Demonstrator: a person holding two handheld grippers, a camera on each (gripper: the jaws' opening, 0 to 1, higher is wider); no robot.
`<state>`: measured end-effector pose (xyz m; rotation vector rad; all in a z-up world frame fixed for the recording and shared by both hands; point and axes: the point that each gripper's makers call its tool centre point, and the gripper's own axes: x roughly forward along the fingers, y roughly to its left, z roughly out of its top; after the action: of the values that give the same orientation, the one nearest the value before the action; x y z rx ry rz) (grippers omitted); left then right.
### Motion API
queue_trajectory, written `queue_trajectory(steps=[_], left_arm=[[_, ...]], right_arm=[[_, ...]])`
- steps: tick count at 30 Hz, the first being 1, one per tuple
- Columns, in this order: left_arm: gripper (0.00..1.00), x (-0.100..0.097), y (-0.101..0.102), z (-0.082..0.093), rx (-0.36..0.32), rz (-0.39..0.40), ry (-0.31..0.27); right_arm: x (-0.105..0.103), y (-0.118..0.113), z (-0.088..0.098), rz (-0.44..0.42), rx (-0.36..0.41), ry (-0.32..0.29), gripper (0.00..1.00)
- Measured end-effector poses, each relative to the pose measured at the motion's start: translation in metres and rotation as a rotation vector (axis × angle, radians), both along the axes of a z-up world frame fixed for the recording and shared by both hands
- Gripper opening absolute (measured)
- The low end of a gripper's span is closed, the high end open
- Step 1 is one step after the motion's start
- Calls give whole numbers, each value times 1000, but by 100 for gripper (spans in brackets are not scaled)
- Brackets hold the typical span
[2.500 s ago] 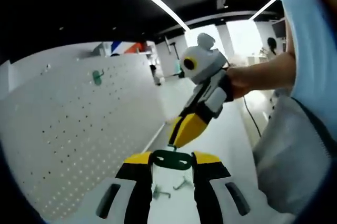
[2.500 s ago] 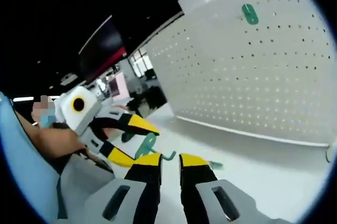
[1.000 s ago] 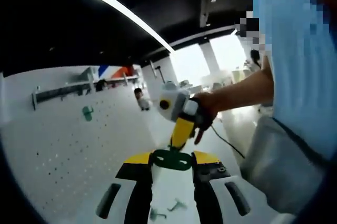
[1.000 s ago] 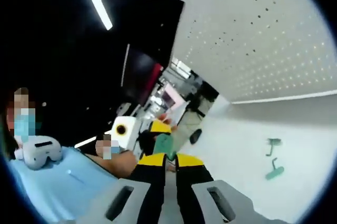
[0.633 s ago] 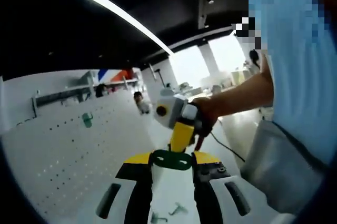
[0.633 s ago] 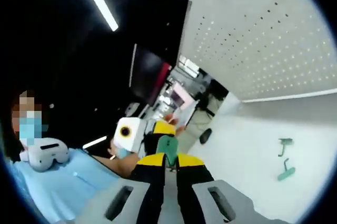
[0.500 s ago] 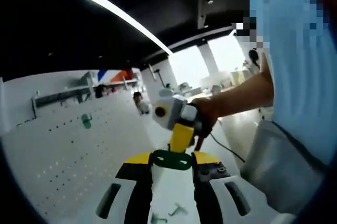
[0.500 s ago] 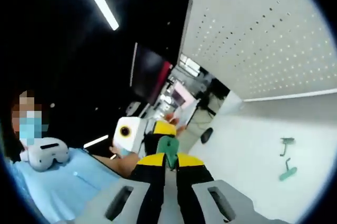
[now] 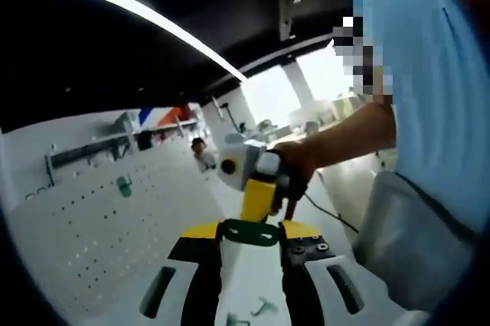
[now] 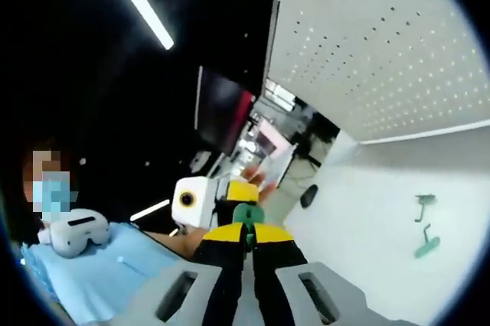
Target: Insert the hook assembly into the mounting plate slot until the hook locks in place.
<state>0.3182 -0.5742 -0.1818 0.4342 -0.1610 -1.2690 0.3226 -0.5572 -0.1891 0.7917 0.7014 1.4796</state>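
You hold both grippers up off the table, tips meeting in the air. In the left gripper view your left gripper (image 9: 249, 232) pinches a dark green mounting plate (image 9: 250, 232) flat between its yellow-tipped jaws, its long side spanning the gap between them. Your right gripper (image 9: 256, 197) comes in from above and behind the plate, yellow jaw tips pointing down at its top edge, your right hand (image 9: 295, 169) wrapped around its body.

In the right gripper view your right gripper (image 10: 247, 234) has its jaws pressed nearly together on a small green hook piece (image 10: 247, 217), which sticks up just past the tips. Directly beyond it sits the left gripper (image 10: 230, 197), seen end on. The view is too blurred there to tell whether the hook has entered the plate's slot.

The white pegboard (image 10: 383, 50) stands at the back of the white table (image 10: 367, 226), with a green plate (image 9: 122, 186) already mounted high on it. Two spare green hooks (image 10: 426, 233) lie loose on the table, well apart from the grippers.
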Motion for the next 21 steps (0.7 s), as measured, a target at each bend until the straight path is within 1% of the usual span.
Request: queue_trajectory(steps=[2,5,8,11,14,16,18,20,21], left_arm=[[29,0,0,0,3,-1,-2],[29,1,0,1,6,2,-24],[30,2,0,1,7,5,-41],[30,5,0,5,2,15,-73],[31,8,0,6,-8,24,-71],[33,11,0,5,-5,38,-59],[37,14,0,4,-13,49,-24],[39,15,1,4,-27,56,1],[40,16,1,4,-34,58,27]], right_arm=[[-1,0,-1,3,-3,6,1],[0,0,0,1,5,21,1],[2,-1,3,-10,4,-7,1],[4,-1,6,-24,4,-22,1],[8,-2,9,-42,1,-41,1],[9,-3,9,-54,-2,-52,1],[10,-3,10,-59,-2,-55,1],[11,-4,10,-72,-13,-71,1],[12,-5,10,-79,-18,-80,1]])
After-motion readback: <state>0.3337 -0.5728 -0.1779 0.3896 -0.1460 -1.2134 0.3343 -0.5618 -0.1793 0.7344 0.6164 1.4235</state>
